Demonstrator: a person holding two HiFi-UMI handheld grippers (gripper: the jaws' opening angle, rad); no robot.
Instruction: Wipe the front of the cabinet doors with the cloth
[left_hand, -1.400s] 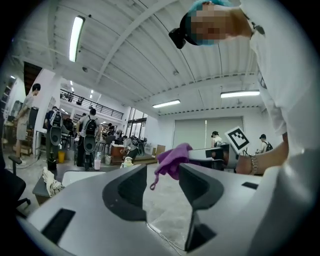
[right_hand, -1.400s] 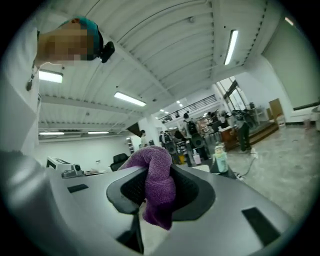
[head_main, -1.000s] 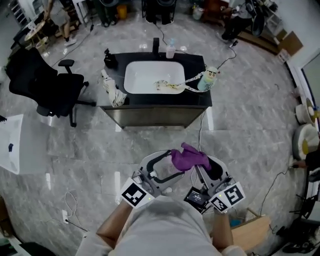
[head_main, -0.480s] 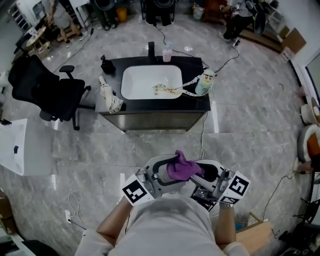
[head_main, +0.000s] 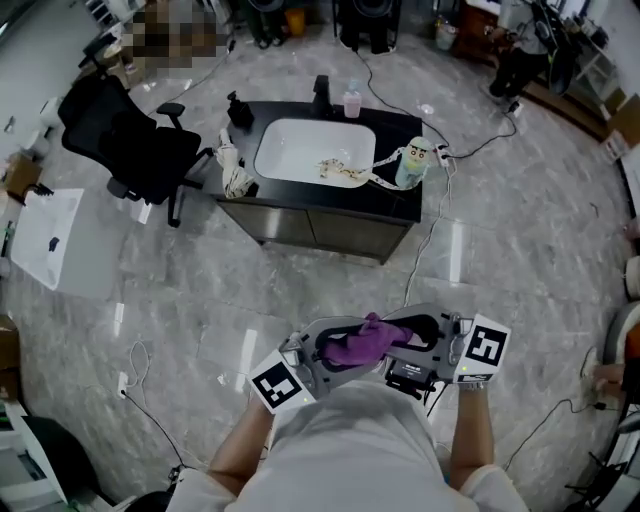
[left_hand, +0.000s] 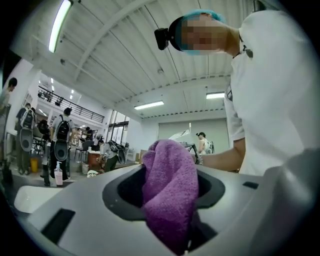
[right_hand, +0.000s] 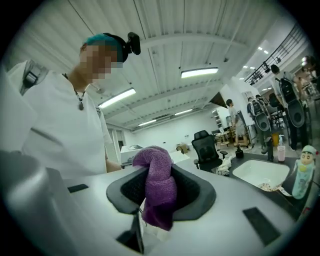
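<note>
A purple cloth hangs bunched between my two grippers, close in front of the person's chest. My right gripper is shut on the purple cloth, which droops below its jaws. My left gripper points toward the right one. Its jaws have just been closing and now press on the same purple cloth. The dark cabinet doors under the white sink stand across the floor, well away from both grippers.
A black office chair stands left of the sink unit, and a rag hangs at its left corner. A bottle figure and tape lie on the counter. Cables trail over the marble floor. A white box sits far left.
The right gripper has swung round to face the left one, carrying the cloth lower. The left jaws have closed in around the cloth. The person has turned, so the sink unit sits more to the left.
</note>
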